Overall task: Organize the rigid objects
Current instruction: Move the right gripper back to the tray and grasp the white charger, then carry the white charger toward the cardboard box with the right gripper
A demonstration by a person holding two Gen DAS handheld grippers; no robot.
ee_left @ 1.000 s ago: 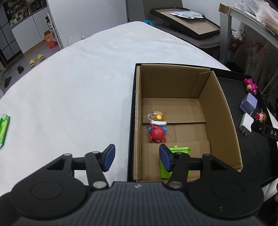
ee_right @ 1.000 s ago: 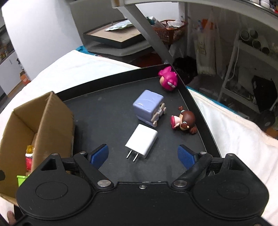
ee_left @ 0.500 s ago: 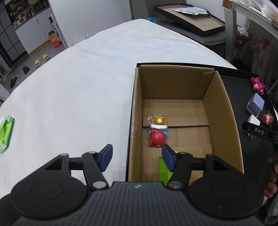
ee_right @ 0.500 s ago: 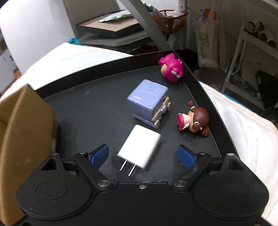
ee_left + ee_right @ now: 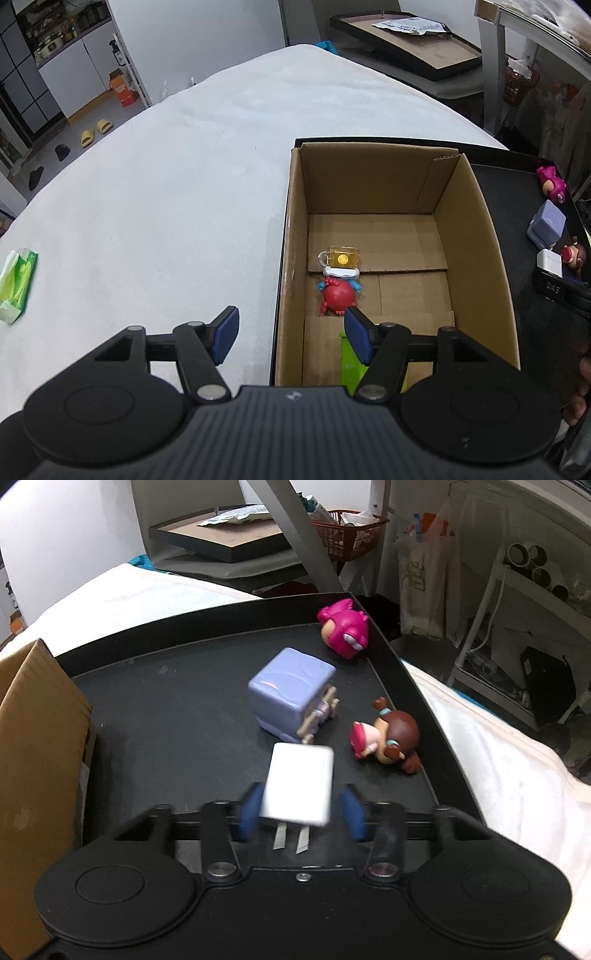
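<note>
Left wrist view: one cardboard box (image 5: 476, 236) sits at the left end of a black tray (image 5: 517, 280). In the box lie three things: a yellow block (image 5: 343, 257), a red toy (image 5: 338, 295) touching it on the near side, and a green piece (image 5: 349, 363) partly hidden behind the near finger. The left gripper (image 5: 290, 334) hangs with its jaws wide apart and empty, one finger over the white cloth (image 5: 166, 206), the other over the box. A green packet (image 5: 16, 284) lies far left on the cloth. On the tray beyond the box are four things, small at the frame edge.

Right wrist view: those four are a white charger (image 5: 300, 784), a lilac cube (image 5: 291, 694), a pink figure (image 5: 345, 633) and a brown-haired doll (image 5: 388, 738). The right gripper (image 5: 300, 812) has its blue pads either side of the charger, close to it; blur hides whether they press it. The cube stands just beyond the charger, the doll to its right, near the tray's rim. Behind stand a framed board (image 5: 229, 541), a red basket (image 5: 347, 528) and shelves.
</note>
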